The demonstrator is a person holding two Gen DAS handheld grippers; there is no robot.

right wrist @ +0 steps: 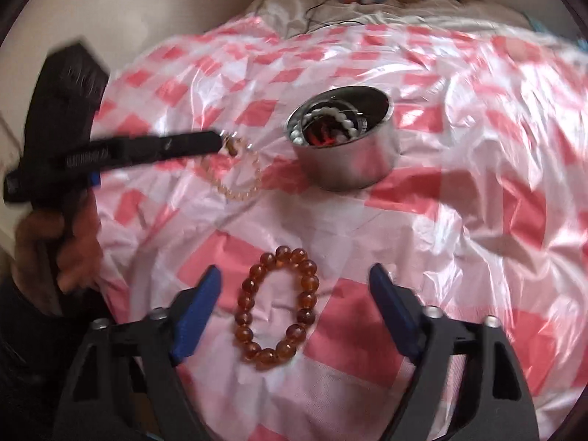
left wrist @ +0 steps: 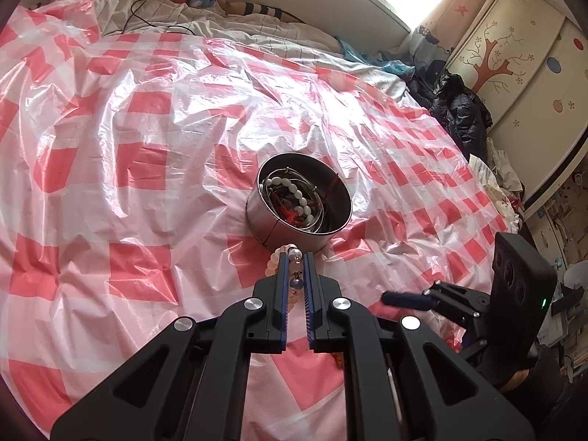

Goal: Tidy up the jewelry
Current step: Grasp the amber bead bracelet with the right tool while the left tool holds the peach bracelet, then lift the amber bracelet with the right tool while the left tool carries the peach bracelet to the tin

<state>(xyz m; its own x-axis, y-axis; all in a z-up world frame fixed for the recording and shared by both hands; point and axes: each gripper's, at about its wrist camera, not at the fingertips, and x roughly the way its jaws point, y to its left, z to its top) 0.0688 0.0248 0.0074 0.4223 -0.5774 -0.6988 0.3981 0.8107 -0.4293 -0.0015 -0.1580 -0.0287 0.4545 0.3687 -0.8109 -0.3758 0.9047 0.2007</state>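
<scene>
My left gripper (left wrist: 296,257) is shut on a pale pink bead bracelet (left wrist: 276,260), held just short of a round metal tin (left wrist: 272,217) that holds a white bead bracelet (left wrist: 294,189) and red jewelry. In the right wrist view the left gripper (right wrist: 218,141) holds the pale bracelet (right wrist: 239,180) dangling left of the tin (right wrist: 352,169). My right gripper (right wrist: 296,275) is open, its fingers either side of an amber bead bracelet (right wrist: 280,308) lying on the sheet. The right gripper also shows in the left wrist view (left wrist: 389,298).
A crinkled pink-and-white checked plastic sheet (left wrist: 147,147) covers the bed. A black jacket (left wrist: 459,106) lies at the far right edge by a painted wardrobe (left wrist: 522,58). A black cable (left wrist: 147,7) runs over the white bedding at the back.
</scene>
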